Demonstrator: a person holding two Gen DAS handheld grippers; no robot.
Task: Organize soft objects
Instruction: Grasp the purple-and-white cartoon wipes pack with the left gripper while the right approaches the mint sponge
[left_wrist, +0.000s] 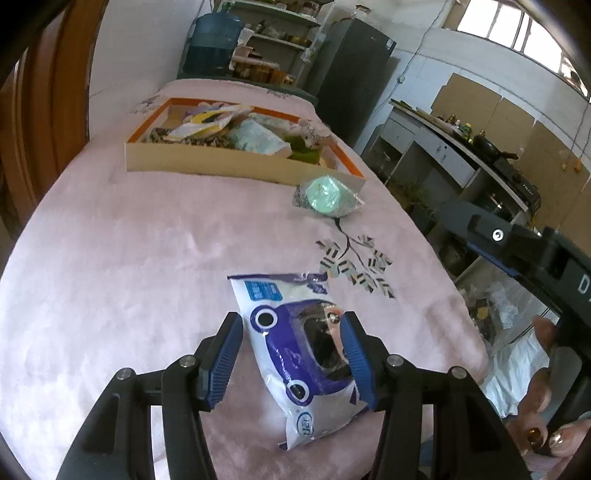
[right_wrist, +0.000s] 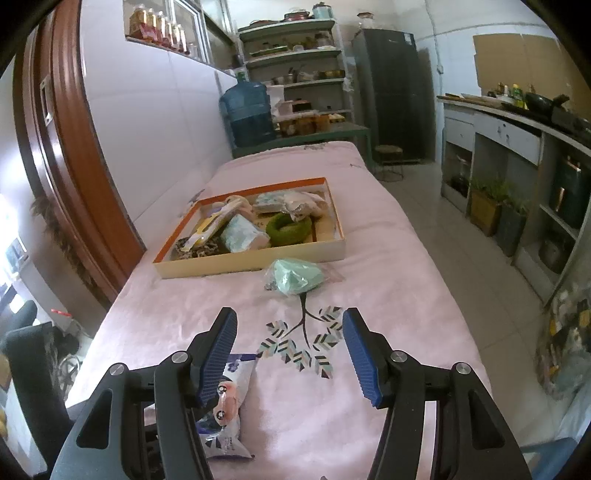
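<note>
A white and purple soft pack (left_wrist: 301, 350) lies on the pink tablecloth (left_wrist: 129, 258), between the open fingers of my left gripper (left_wrist: 291, 330); the jaws stand on either side of it, apart from it. It also shows in the right wrist view (right_wrist: 225, 402), partly behind the left finger. A mint-green soft item in clear wrap (left_wrist: 325, 195) (right_wrist: 297, 277) lies just in front of the orange-rimmed box (left_wrist: 240, 166) (right_wrist: 251, 258), which holds several soft items. My right gripper (right_wrist: 290, 332) is open and empty above the cloth's leaf print.
The table's right edge drops to a tiled floor (right_wrist: 461, 277). A wooden door frame (right_wrist: 66, 166) stands at the left. A water jug (right_wrist: 247, 110), shelves and a dark fridge (right_wrist: 391, 92) stand beyond the table. The right gripper's body (left_wrist: 535, 266) shows at the right.
</note>
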